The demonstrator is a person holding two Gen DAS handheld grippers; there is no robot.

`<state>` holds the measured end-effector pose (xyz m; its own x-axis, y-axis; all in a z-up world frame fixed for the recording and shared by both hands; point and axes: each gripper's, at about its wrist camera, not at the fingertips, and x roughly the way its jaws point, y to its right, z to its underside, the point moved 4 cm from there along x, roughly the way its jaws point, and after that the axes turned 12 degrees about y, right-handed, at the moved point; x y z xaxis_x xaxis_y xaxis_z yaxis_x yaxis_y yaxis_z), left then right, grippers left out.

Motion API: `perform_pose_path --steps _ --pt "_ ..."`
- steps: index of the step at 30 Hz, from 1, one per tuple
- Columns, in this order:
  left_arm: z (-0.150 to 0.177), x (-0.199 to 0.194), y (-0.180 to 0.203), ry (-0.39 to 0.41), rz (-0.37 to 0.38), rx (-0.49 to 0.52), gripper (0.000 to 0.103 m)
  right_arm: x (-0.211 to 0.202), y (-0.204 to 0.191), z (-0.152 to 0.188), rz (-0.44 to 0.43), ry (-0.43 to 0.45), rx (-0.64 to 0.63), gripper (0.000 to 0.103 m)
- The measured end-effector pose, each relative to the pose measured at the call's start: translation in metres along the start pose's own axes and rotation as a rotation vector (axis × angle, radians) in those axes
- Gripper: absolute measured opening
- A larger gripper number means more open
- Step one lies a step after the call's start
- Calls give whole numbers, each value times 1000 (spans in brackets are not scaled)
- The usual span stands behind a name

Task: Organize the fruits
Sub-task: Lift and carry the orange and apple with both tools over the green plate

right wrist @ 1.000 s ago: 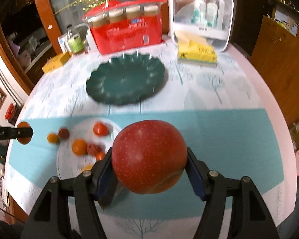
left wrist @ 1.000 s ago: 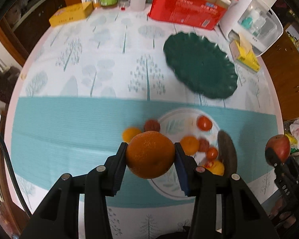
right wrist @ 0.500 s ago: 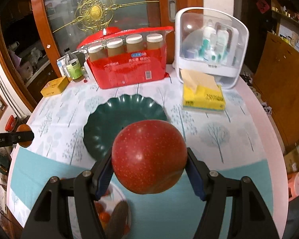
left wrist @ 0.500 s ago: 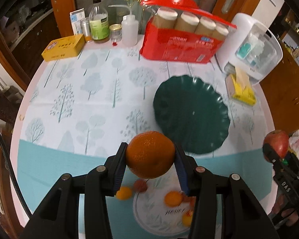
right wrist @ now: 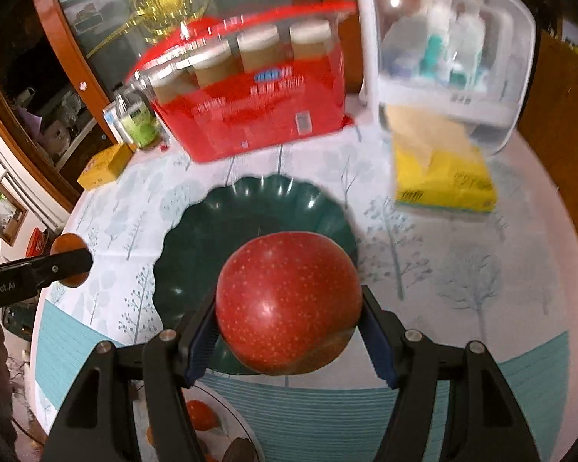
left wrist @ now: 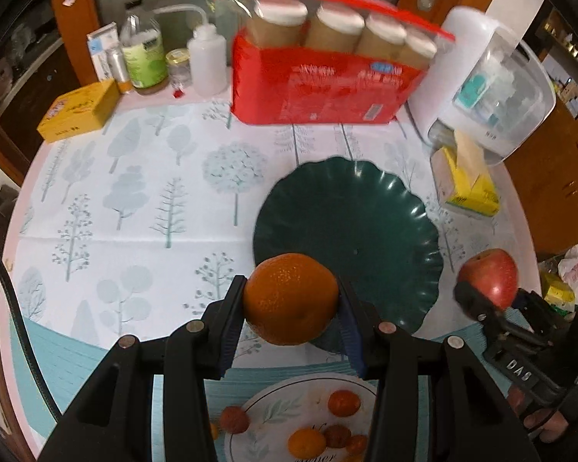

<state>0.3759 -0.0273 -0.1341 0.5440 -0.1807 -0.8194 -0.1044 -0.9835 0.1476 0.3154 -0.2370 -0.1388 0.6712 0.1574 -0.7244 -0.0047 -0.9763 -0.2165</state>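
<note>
Got an orange (left wrist: 290, 299) clamped in my left gripper (left wrist: 292, 317), blue pads squeezing it on both sides, so the jaws are only as wide as the fruit. Right gripper (right wrist: 289, 333) is doing the same with a big red apple (right wrist: 287, 302), pads pressed into its flanks, noticeably wider apart since the apple's fatter. Both fruits are up off the table. Straight ahead of both grippers is the dark green scalloped plate (left wrist: 366, 227), bare inside; from the left wrist view the orange hangs over its near left rim, and from the right wrist view the apple covers the plate's near half. Just below my left fingers, close in, there's the white patterned plate (left wrist: 289, 404) with the small stuff on it: a couple of little orange fruits, some red ones, and a reddish one (left wrist: 234, 419) sitting just off its left rim on the teal strip of the tablecloth (left wrist: 135, 200). Off to my right in the left view I can see the other gripper with the apple. Farther out past the green plate: a red pack of jars (left wrist: 320, 77), a white and clear storage box (left wrist: 497, 92) with a yellow tissue pack (left wrist: 466, 177) in front of it, and bottles plus a yellow box (left wrist: 79, 109) far left.
</note>
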Motion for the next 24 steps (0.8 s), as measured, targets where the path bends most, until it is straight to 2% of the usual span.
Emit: perform_pose_path --steps 4,9,24 --pt "8 30 12 -37 28 11 44 26 1 15 -30 -72 30 67" --pt "19 60 22 -69 55 28 44 47 -2 24 -51 -117 37 67" --pt "34 99 28 -130 59 29 44 73 0 35 -65 -182 57 68"
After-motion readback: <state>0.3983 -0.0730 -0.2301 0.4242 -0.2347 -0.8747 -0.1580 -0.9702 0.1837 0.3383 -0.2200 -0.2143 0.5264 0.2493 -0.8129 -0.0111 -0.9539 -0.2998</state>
